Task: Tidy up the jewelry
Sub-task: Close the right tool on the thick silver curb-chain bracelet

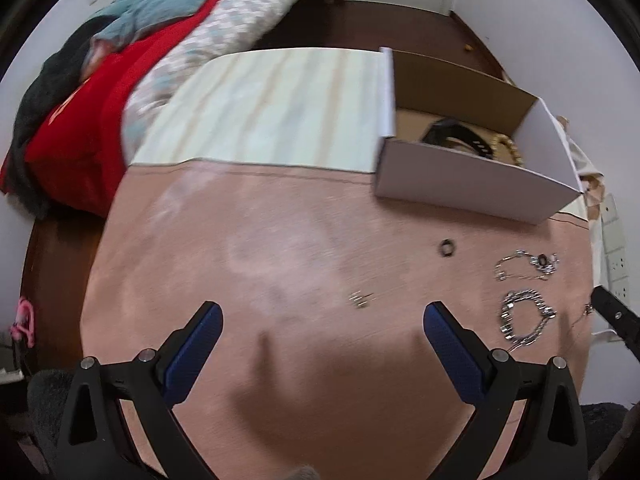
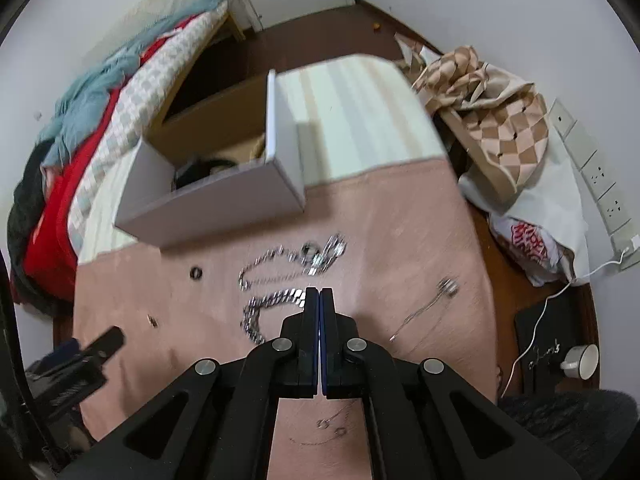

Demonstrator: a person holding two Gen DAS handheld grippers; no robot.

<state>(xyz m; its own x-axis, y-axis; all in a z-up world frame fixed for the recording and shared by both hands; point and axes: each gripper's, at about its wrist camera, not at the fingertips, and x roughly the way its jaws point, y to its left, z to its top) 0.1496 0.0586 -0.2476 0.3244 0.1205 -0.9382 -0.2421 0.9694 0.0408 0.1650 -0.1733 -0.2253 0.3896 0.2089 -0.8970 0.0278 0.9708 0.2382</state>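
Jewelry lies on a pink cloth (image 2: 400,232): a dark ring (image 2: 195,272), a silver necklace with a pendant (image 2: 296,260), a chunky chain bracelet (image 2: 260,308), a long pin (image 2: 432,304) and a thin chain (image 2: 332,428). My right gripper (image 2: 320,291) is shut, its tips over the bracelet's right end; whether it pinches a link is unclear. My left gripper (image 1: 324,312) hangs open over bare cloth, with small earrings (image 1: 362,300) just beyond it, the ring (image 1: 447,248) farther on and the bracelet (image 1: 524,318) to its right. An open white box (image 1: 472,180) holds dark and gold pieces.
A bed with red, teal and checked bedding (image 1: 120,80) lies to the left. A checkered bag (image 2: 500,120), a white printed bag (image 2: 532,236), a power strip (image 2: 592,176) and a cup (image 2: 582,360) sit to the right of the cloth. A striped cream surface (image 1: 272,108) lies beyond the cloth.
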